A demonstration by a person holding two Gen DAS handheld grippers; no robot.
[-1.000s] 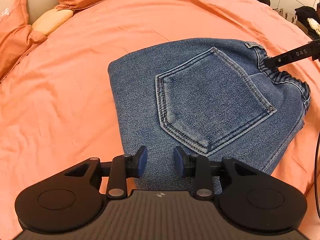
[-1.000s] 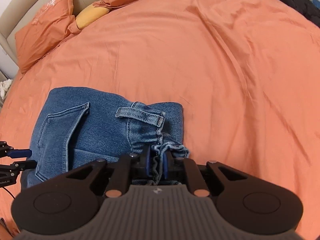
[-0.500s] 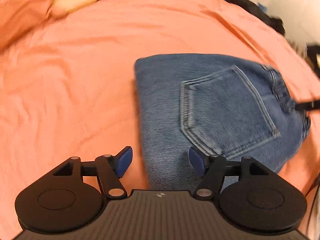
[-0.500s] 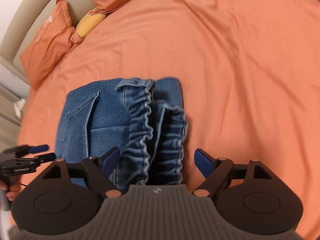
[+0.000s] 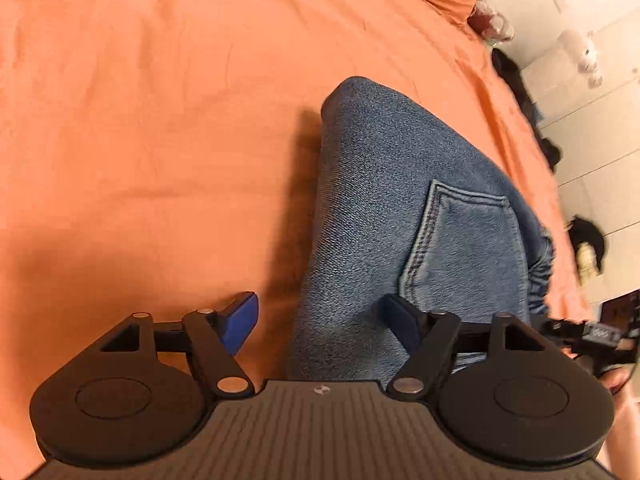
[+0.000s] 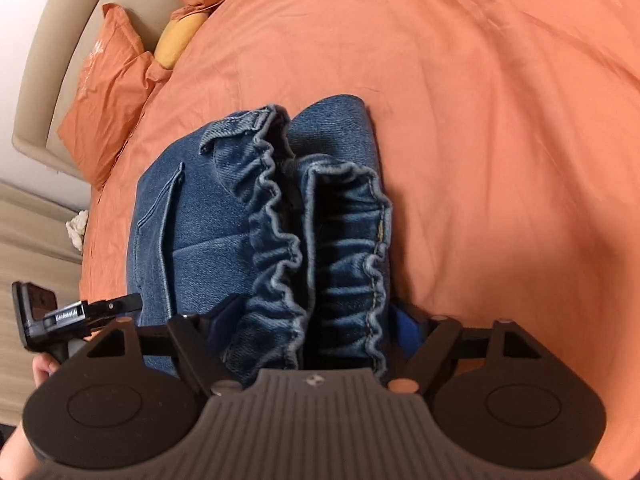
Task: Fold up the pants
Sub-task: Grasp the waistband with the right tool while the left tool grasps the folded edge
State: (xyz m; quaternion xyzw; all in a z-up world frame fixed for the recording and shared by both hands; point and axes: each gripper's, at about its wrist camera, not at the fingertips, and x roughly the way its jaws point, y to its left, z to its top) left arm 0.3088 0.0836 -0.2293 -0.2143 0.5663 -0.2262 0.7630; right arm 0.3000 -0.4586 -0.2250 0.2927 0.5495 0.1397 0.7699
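Observation:
The blue denim pants (image 5: 392, 216) lie folded into a thick bundle on the orange bed sheet (image 5: 160, 120), back pocket up. My left gripper (image 5: 324, 318) is open, its blue pads straddling the near folded edge of the bundle. In the right wrist view the pants (image 6: 200, 216) show their gathered elastic waistband (image 6: 320, 248) stacked in two layers. My right gripper (image 6: 316, 320) is open wide, with the waistband layers between its fingers. The left gripper (image 6: 80, 312) shows at the left edge of the right wrist view.
Orange pillows (image 6: 108, 92) and a yellow cushion (image 6: 180, 36) lie at the beige headboard (image 6: 52, 80). Dark clothes (image 5: 516, 80) lie off the bed's far edge beside white cabinets (image 5: 592, 92). The right gripper (image 5: 592, 332) shows at the right edge of the left wrist view.
My right gripper has let go of the waistband and opened wide around it. My left gripper has opened wider and swung left and closer to the bundle's edge.

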